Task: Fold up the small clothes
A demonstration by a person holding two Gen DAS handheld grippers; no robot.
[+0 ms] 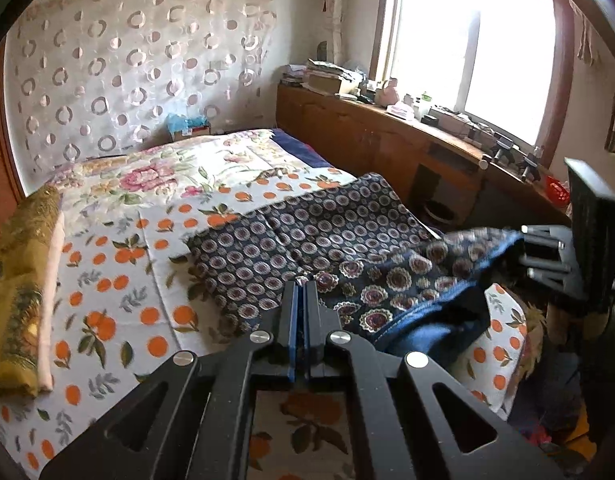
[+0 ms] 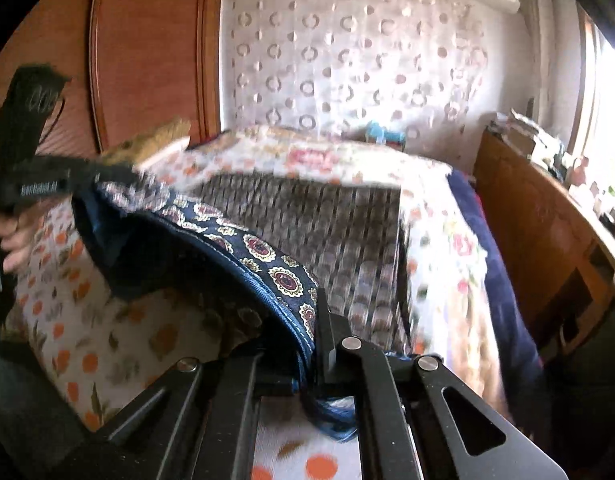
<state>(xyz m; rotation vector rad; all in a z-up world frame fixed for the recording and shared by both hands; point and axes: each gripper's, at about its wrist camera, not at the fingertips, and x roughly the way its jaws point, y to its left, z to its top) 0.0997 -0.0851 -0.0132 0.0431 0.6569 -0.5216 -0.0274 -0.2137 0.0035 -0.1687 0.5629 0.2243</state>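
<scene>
Gripping the hem of a dark patterned garment (image 1: 307,240), the left gripper (image 1: 305,282) has its two fingers pressed tight together at about 6 o'clock in the left wrist view, a sliver of cloth caught at the tips. That garment, navy with round medallion prints, lies partly flat on the bed (image 1: 119,264), spreading from the centre toward 3 o'clock, where its near edge is lifted off the sheet and shows a plain blue lining. At 3 o'clock in the same view the right gripper (image 1: 547,256) has that raised edge bunched against its fingers.

From the right wrist view, the right gripper (image 2: 313,320) is clamped on the stitched edge of the garment (image 2: 227,248), which runs as a taut band from 6 o'clock up toward 9 o'clock, where the left gripper (image 2: 119,176) meets its far end. The flat part of the garment sits beyond, blurred, at the centre.

A folded yellow-green cloth (image 1: 15,288) rests on the orange-print sheet at 9 o'clock in the left wrist view. A wooden shelf (image 1: 387,128) under the window (image 1: 467,48) runs along the bed's far side at 2 o'clock.
</scene>
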